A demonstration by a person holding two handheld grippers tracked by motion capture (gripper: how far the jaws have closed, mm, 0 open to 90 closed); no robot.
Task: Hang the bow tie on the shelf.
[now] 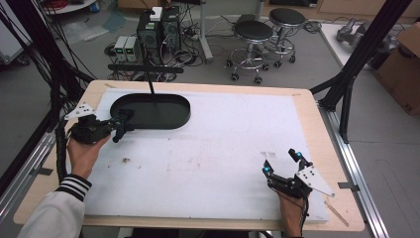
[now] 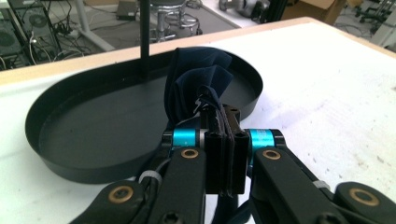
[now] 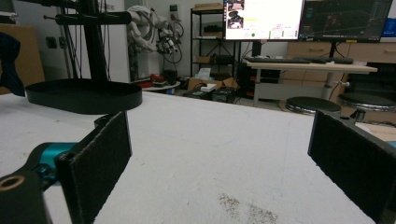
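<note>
Holding a dark blue cloth (image 2: 198, 86) pinched tight in the left claw (image 1: 120, 125), just at the black oval tray's (image 1: 184, 119) near rim. Right claw (image 1: 281, 162) gaping, idle on the surface (image 1: 223, 144). Next, probably: carrying over the tray, releasing.

cloth (image 2: 198, 84): dark navy blue, plain, a thin white edge or tag at the pinch
tray (image 1: 148, 121): matte black, oval, with a black upright post
left gripper (image 1: 118, 130): black body, turquoise metal collars, brass-coloured rivets, grey plate with black dots
right gripper (image 1: 281, 162): black, turquoise tips, grey plate with black dots
table cover (image 1: 218, 148): white, with brownish specks and smudges
table edge (image 1: 317, 124): pale wood
sleeve (image 1: 73, 187): pale grey, cuff striped black and white
</note>
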